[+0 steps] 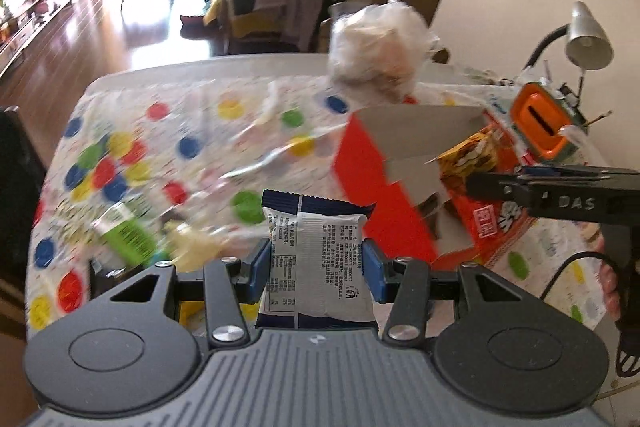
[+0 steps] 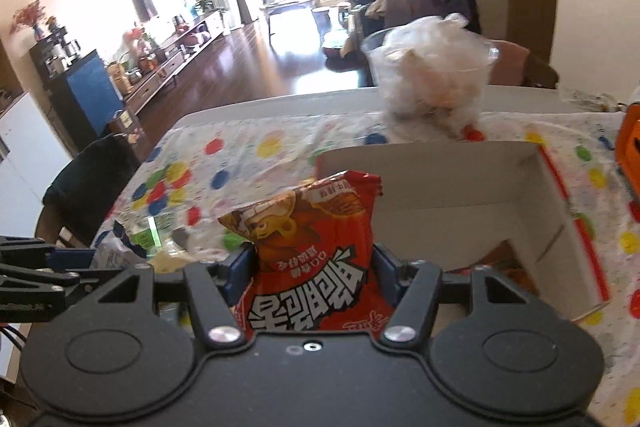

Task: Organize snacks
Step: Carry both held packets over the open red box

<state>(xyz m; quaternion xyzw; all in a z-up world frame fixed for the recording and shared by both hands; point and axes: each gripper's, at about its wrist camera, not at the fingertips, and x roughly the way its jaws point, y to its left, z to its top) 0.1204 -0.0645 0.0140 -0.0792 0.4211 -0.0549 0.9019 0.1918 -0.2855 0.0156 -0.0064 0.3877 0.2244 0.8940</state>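
Observation:
My left gripper [image 1: 316, 263] is shut on a white and navy snack packet [image 1: 318, 255], held above the table, left of the open red cardboard box [image 1: 372, 179]. My right gripper [image 2: 314, 263] is shut on a red snack bag [image 2: 316, 259], held just in front of the box [image 2: 460, 195], whose white inside faces me. In the left wrist view the right gripper [image 1: 480, 183] reaches in from the right with the red bag [image 1: 476, 155] over the box opening. More loose snacks, a green packet [image 1: 124, 231] among them, lie at the table's left.
The table wears a polka-dot cloth [image 1: 192, 131]. A clear container stuffed with plastic bags [image 1: 376, 47] stands at the far edge behind the box. An orange and green device [image 1: 544, 123] and a desk lamp [image 1: 588, 35] stand at the right. A dark chair [image 2: 88, 187] is at the left.

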